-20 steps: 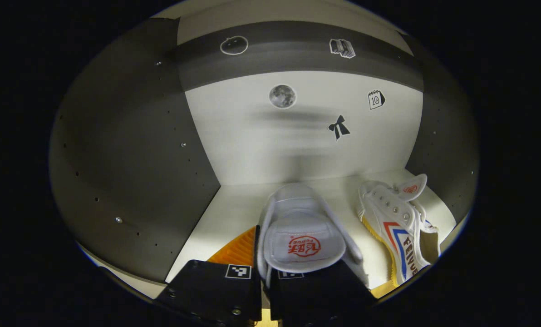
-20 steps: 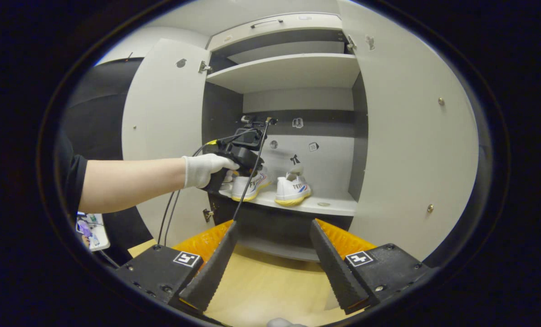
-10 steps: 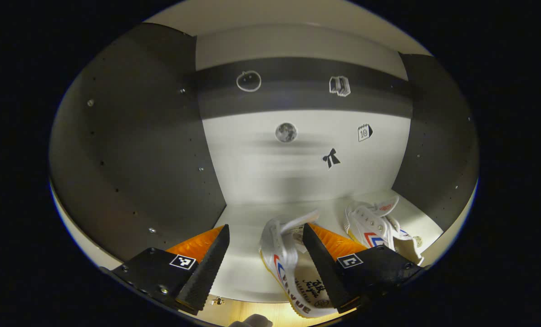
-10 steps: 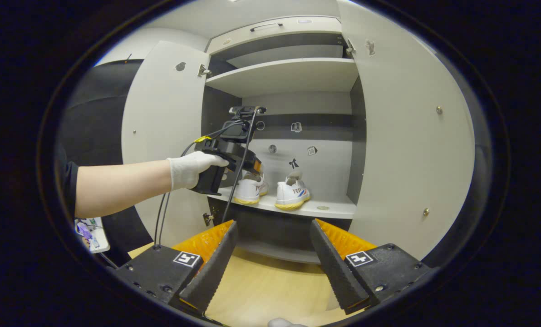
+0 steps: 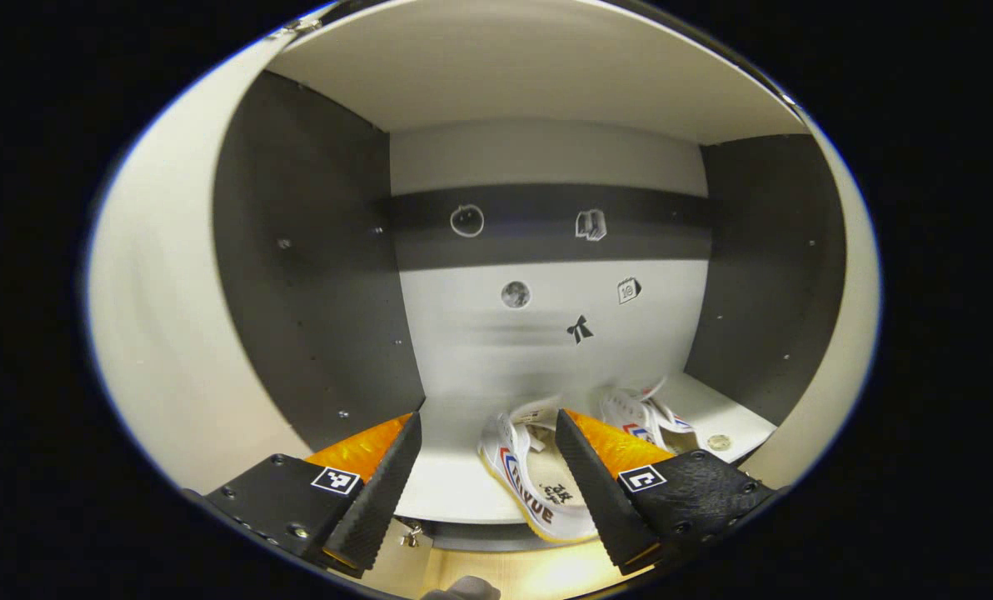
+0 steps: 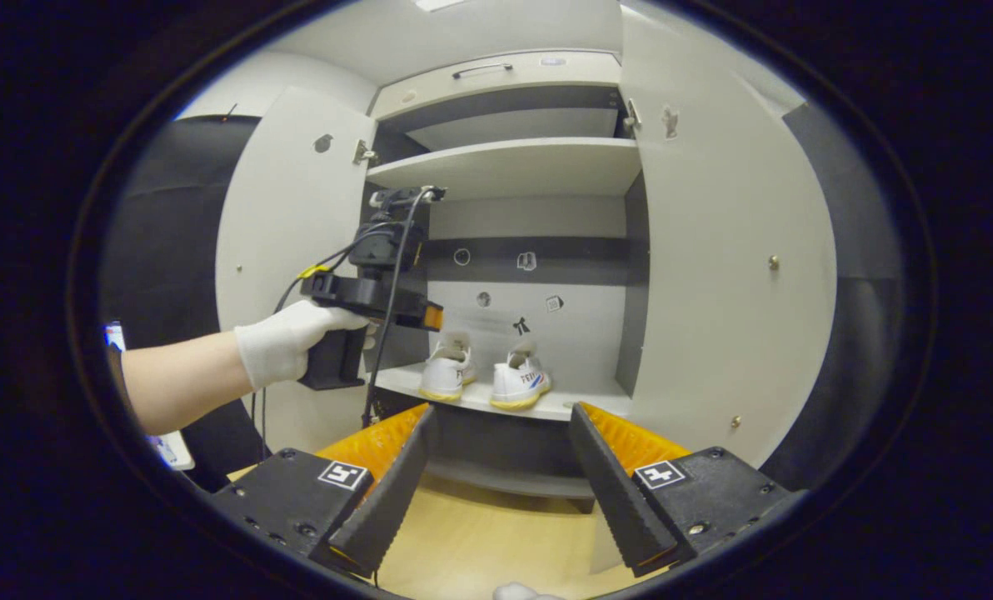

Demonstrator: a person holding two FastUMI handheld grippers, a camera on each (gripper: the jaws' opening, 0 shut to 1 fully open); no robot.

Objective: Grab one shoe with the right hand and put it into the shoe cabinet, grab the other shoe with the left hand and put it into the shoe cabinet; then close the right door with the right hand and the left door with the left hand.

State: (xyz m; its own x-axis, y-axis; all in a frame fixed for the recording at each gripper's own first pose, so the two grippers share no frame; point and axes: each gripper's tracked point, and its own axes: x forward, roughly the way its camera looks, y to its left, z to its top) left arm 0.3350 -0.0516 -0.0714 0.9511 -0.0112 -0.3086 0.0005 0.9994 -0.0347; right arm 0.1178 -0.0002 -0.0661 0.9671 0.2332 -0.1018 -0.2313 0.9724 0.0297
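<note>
Two white shoes stand side by side on the cabinet shelf (image 6: pixel 584 406), heels outward: the left shoe (image 6: pixel 446 375) and the right shoe (image 6: pixel 520 379). In the left gripper view the left shoe (image 5: pixel 530 479) lies just beyond and between my open fingers, and the right shoe (image 5: pixel 636 412) sits behind the right finger. My left gripper (image 5: pixel 484 500) is open and holds nothing. In the right gripper view a gloved hand holds the left gripper (image 6: pixel 434 317) in front of the shelf, left of the shoes. My right gripper (image 6: pixel 496 496) is open and empty, well back from the cabinet.
Both cabinet doors stand wide open: the left door (image 6: pixel 284 242) behind the gloved hand, the right door (image 6: pixel 721 275). An upper shelf (image 6: pixel 513 162) spans above the shoes. A small round disc (image 5: pixel 719 442) lies at the shelf's right end. Wooden floor (image 6: pixel 480 537) lies below.
The left gripper let go of the shoe, opened, and drew back out of the cabinet; the shoe now stands on the shelf. The right gripper has backed away a little, still open.
</note>
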